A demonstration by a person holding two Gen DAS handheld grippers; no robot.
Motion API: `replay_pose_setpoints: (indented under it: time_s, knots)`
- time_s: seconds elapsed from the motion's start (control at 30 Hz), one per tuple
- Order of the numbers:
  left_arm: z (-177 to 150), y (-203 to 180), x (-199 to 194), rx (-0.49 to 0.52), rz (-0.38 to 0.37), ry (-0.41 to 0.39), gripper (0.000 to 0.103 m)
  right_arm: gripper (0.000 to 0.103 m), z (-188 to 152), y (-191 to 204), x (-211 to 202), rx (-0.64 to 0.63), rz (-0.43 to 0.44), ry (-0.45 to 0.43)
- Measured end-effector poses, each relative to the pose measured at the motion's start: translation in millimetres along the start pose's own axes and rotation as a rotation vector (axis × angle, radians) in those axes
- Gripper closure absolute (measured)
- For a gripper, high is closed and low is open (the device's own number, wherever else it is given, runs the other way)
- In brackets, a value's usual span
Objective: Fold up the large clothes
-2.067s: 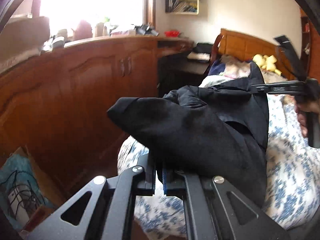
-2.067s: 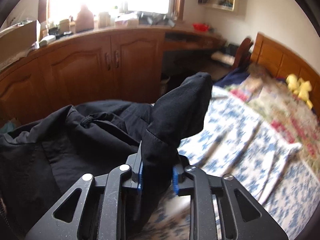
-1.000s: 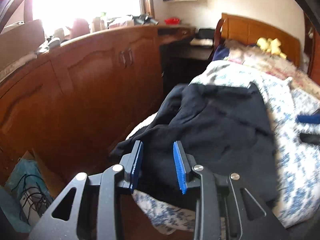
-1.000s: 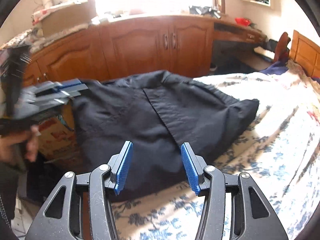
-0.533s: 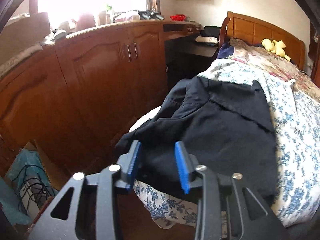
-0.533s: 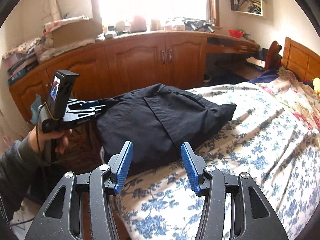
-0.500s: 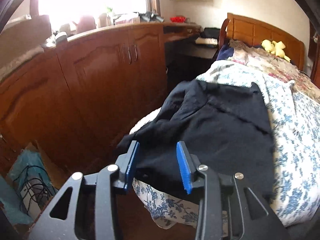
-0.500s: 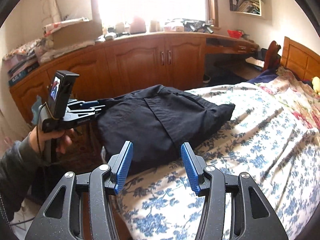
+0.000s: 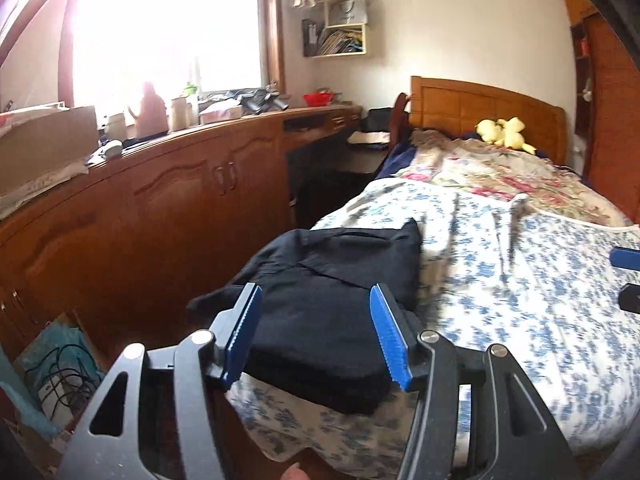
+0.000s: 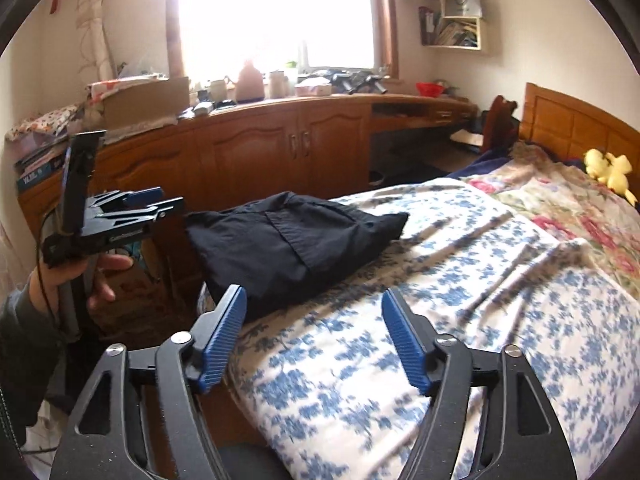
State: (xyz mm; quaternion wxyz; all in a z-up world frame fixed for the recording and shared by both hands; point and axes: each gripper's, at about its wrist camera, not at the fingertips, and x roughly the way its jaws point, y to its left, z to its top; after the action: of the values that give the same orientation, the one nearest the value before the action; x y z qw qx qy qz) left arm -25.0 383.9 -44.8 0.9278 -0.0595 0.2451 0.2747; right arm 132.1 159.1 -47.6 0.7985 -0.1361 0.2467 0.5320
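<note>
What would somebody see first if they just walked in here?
Probably the dark folded garment lying near the corner of the blue-flowered bed cover. Then the two open grippers with blue pads, the left gripper and the right gripper, and the yellow plush toy by the headboard.

Bed [image 10: 460,320] (blue-flowered cover) bears a folded black garment [image 10: 292,248].

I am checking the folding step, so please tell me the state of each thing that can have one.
Black garment: folded, lying on the bed corner, not held.
Left gripper: open, fingers empty.
Right gripper: open, fingers empty.
Cabinet doors: closed.
Floral bedspread: spread out, wrinkled.
</note>
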Motion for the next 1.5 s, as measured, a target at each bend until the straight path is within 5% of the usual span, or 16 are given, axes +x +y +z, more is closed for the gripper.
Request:
replay_pose_setpoints:
  time_s: [0.23, 0.57, 0.9, 1.5]
  knots:
    - [-15, -61, -14, 0.051, -0.033, 0.015, 0.048, 0.017, -30, -15, -37, 0.041, -0.072, -0.013]
    - [-44, -172, -10, 0.106, -0.245, 0.065, 0.048, 0.016, -85, -54, -78, 0.116, -0.154, -0.026]
    - [-57, -262, -47, 0.166, -0.394, 0.085, 0.048, 0.016, -138, -87, -150, 0.212, -0.338, -0.037]
    - [-21, -325, -161, 0.205, -0.574, -0.057, 0.047, 0.016, -169, -86, -316, 0.347, -0.608, -0.225]
